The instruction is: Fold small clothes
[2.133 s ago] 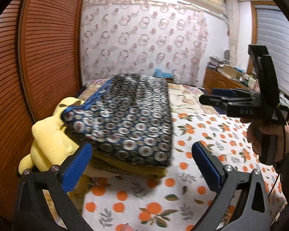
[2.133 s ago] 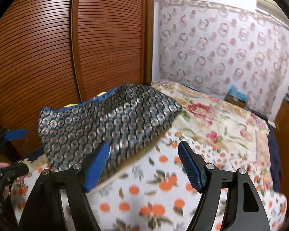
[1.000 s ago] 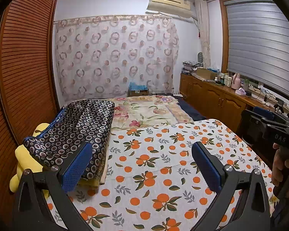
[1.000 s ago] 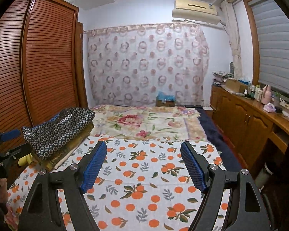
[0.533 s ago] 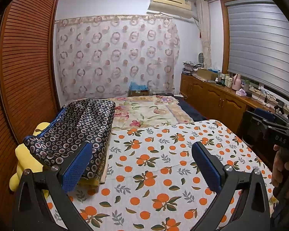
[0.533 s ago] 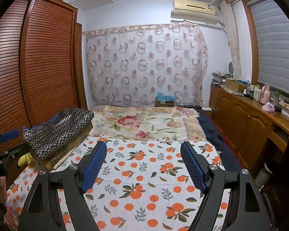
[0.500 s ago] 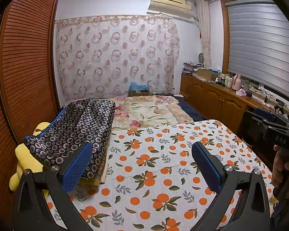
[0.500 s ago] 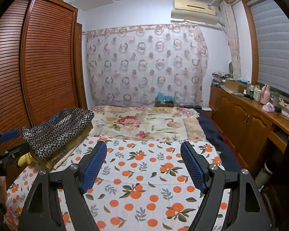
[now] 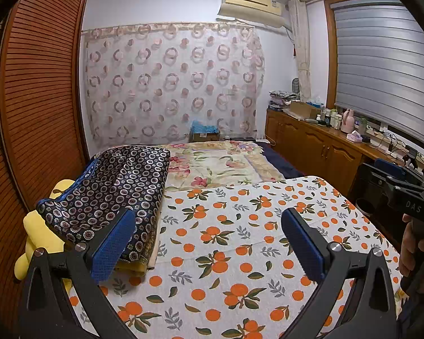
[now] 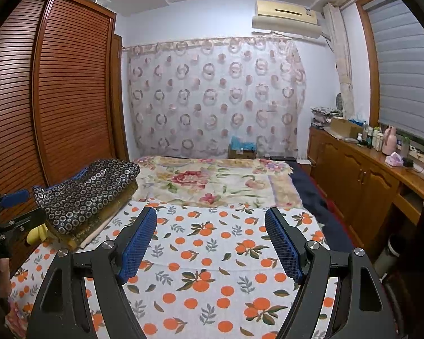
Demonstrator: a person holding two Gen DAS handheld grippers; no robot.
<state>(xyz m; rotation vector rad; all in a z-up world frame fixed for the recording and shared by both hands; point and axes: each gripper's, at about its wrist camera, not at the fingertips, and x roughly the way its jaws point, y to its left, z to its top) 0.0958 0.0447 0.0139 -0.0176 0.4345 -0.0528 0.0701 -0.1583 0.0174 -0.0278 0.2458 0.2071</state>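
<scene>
**A:** Left wrist view: left tongs (image 9: 206, 243) wide apart, nothing between the pads, hovering over the orange-print sheet (image 9: 240, 226) on the bed. Right tongs (image 10: 210, 243) likewise spread and empty. Folded stack (image 9: 113, 195) sits at the bed's left edge, next to the wardrobe (image 9: 36, 113), dotted navy piece on top, mustard and cream layers under it.

**B:** Anything unfolded to work on?

**A:** Not visible. Sheet is bare in both views apart from the stack. My read: that stack is finished, so the step is fetching the next garment or wrapping up. Can't tell which.

**B:** If another piece comes?

**A:** Lay it flat mid-sheet, well apart from the stack. Pinch two corners along one hem, one per tongs, lift both level, carry over together so the fold line stays straight. Let go only once the edges match.

**B:** Risks?

**A:** Stack's outer end overhangs a yellow plush (image 9: 34, 231) at the bed's edge, so it probably isn't level. Place anything added on top from above, no pushing sideways, or the pile could slide toward the wardrobe.
</scene>
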